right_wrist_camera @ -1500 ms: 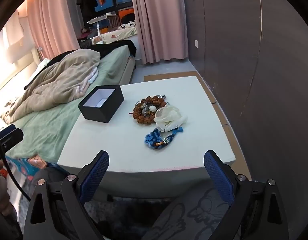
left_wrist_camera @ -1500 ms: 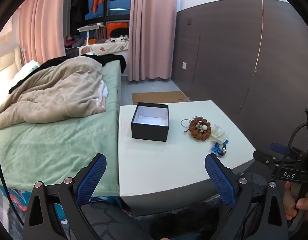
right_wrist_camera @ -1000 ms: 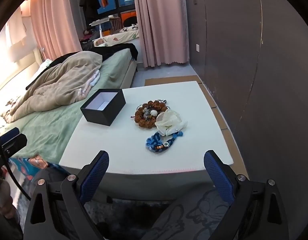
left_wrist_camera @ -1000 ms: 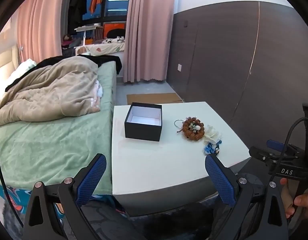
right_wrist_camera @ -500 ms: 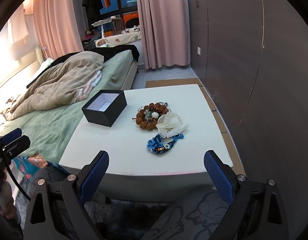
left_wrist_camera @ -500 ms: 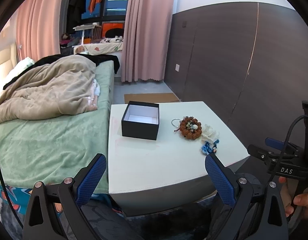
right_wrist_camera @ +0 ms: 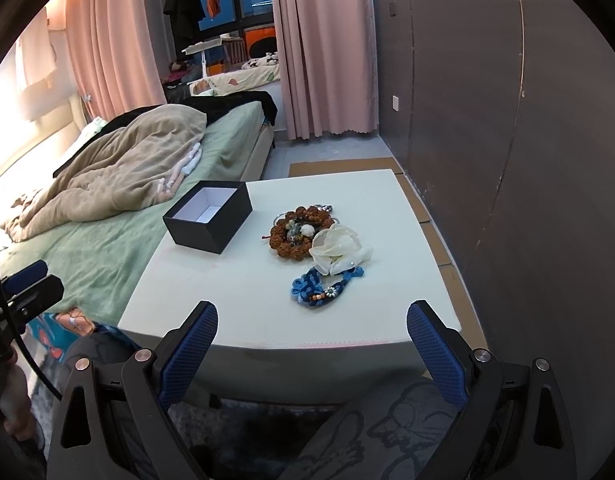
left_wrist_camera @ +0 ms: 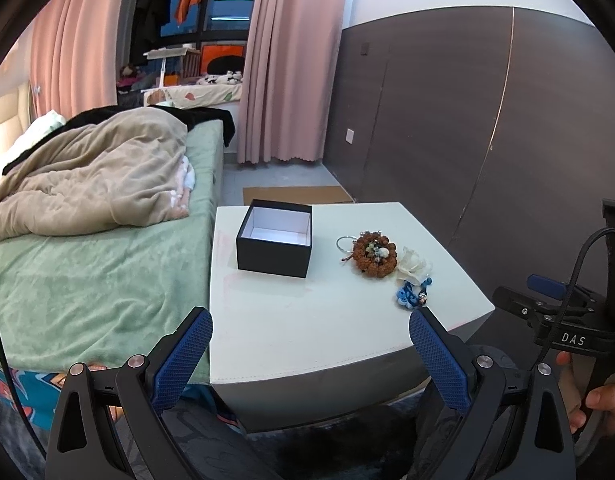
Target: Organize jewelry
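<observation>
An open black box (left_wrist_camera: 274, 240) with a white inside (right_wrist_camera: 208, 216) stands on the white table (left_wrist_camera: 307, 320), left of the jewelry. A brown bead bracelet (left_wrist_camera: 374, 258) (right_wrist_camera: 297, 232), a white flower piece (left_wrist_camera: 413, 268) (right_wrist_camera: 337, 250) and a blue knotted cord piece (left_wrist_camera: 412, 295) (right_wrist_camera: 321, 286) lie together to its right. My left gripper (left_wrist_camera: 311, 340) is open and empty, in front of the table's near edge. My right gripper (right_wrist_camera: 311, 340) is open and empty, in front of the near edge, below the blue piece.
A bed (left_wrist_camera: 91, 272) with a green sheet and a beige blanket (right_wrist_camera: 119, 168) stands against the table's left side. A dark wall panel (right_wrist_camera: 507, 140) runs along the right. Pink curtains (left_wrist_camera: 291, 60) hang at the back. Cardboard (left_wrist_camera: 295, 194) lies on the floor behind the table.
Both grippers have drawn back a little from the table, so it looks smaller and farther. The jewelry and the box have not moved. Both grippers stay open.
</observation>
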Motion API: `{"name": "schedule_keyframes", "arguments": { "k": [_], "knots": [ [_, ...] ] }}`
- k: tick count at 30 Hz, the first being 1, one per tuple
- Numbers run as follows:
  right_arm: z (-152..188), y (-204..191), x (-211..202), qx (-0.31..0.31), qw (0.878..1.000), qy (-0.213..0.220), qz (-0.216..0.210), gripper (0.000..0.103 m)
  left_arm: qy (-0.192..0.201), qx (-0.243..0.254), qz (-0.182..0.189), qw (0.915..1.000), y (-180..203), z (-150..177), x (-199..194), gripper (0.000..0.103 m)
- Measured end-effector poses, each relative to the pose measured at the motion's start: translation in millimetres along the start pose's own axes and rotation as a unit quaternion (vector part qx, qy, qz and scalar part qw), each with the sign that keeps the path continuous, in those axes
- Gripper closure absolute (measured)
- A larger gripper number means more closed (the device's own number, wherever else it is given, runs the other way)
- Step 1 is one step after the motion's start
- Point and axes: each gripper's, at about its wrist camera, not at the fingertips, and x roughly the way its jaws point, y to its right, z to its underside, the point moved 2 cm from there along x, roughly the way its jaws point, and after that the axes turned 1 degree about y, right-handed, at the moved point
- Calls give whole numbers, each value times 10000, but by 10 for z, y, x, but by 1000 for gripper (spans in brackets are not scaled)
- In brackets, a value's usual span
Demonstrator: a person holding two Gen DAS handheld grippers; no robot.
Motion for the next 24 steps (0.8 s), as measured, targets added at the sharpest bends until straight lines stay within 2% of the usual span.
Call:
{"name": "schedule_keyframes", "arguments": {
  "k": [24],
  "knots": [
    [14,-20,-41,-3,10000,22,-15,7,10,-8,-26,10000,26,18,-8,4]
  ]
}}
